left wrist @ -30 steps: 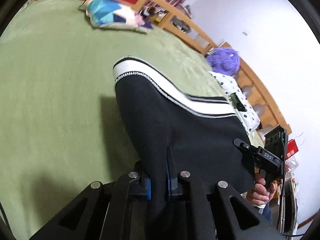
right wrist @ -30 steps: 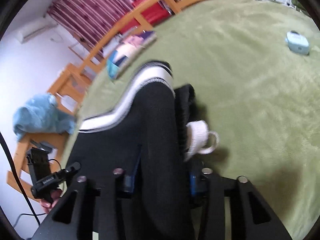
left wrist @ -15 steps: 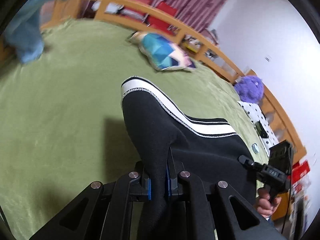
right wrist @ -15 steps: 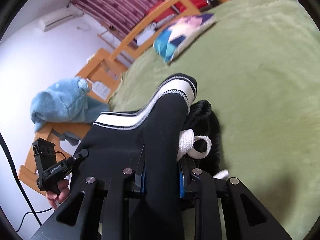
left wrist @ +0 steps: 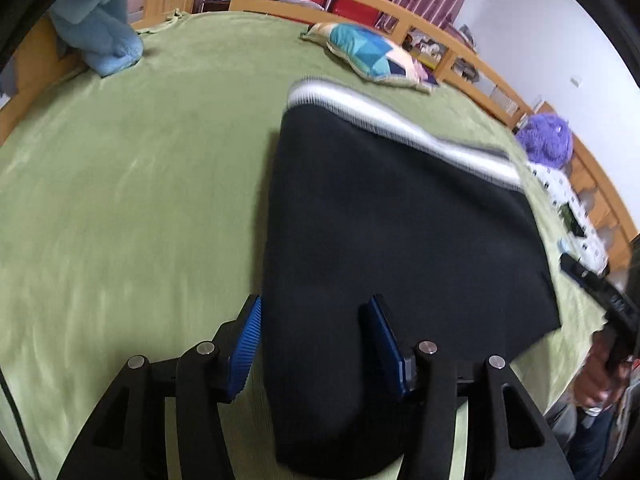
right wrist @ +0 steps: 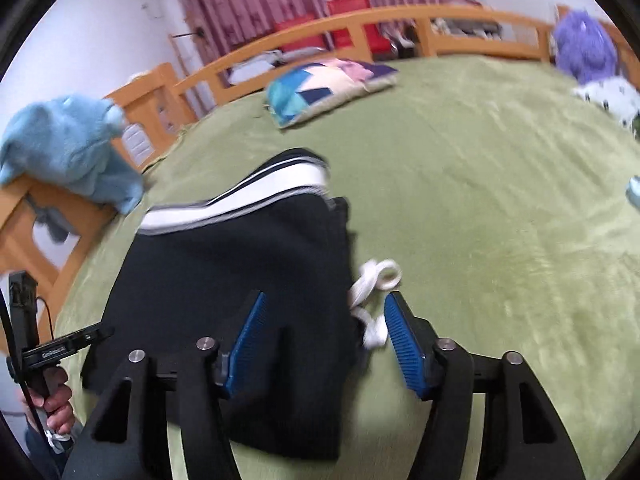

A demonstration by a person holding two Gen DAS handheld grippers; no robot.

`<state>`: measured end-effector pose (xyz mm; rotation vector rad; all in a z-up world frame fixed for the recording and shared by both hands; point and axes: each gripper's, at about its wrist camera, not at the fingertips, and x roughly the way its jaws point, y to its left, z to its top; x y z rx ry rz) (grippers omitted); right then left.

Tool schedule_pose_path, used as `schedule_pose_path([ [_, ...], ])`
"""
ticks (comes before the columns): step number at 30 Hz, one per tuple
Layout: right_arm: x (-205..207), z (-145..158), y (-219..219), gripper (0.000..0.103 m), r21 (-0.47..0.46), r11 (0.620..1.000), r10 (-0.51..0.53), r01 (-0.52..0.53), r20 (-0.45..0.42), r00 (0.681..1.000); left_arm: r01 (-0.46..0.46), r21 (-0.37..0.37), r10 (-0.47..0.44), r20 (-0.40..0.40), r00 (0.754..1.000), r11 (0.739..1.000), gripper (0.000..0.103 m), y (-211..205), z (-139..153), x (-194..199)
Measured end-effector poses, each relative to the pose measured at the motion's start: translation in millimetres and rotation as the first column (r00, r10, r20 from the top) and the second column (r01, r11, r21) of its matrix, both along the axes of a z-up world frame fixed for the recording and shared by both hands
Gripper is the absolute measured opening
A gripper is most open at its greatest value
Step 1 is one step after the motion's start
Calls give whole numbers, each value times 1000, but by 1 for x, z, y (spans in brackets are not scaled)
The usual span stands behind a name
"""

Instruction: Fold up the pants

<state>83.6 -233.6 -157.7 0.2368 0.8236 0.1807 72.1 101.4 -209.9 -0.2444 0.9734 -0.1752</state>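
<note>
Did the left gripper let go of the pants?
Yes. The left gripper was clamped shut on the pants before; now its jaws stand wide apart, and the pants lie flat on the green blanket.

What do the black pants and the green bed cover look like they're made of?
Black pants: a matte knit, likely jersey or fleece, with a ribbed white-striped band and a white cord drawstring. Green bed cover: plush, velvety fleece, judging by its soft sheen and streaky nap.

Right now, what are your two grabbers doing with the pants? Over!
Left gripper open, right gripper open. Black pants lying folded on green blanket, white drawstring sticking out. Nothing in the way.
</note>
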Motion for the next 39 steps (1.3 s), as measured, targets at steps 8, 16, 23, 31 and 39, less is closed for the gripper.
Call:
schedule_pose_path([
  [8,-31,-57,22,47,-72,995,63,-74,-152,986,-16,53,15,7,1000,998,52,-1,8,-28],
  [16,-18,16,19,45,-93,992,92,-86,68,993,8,107,-25,150,988,994,58,-17,61,1],
  [23,62,27,59,45,-128,984,141,-125,125,982,56,156,-84,179,980,986,59,-53,72,74],
  [31,122,-25,68,44,-163,979,128,-118,48,991,68,178,-84,83,993,982,59,-57,27,135],
  [39,128,-29,60,44,-133,985,118,-112,38,992,47,141,-55,53,997,989,59,-46,20,131],
])
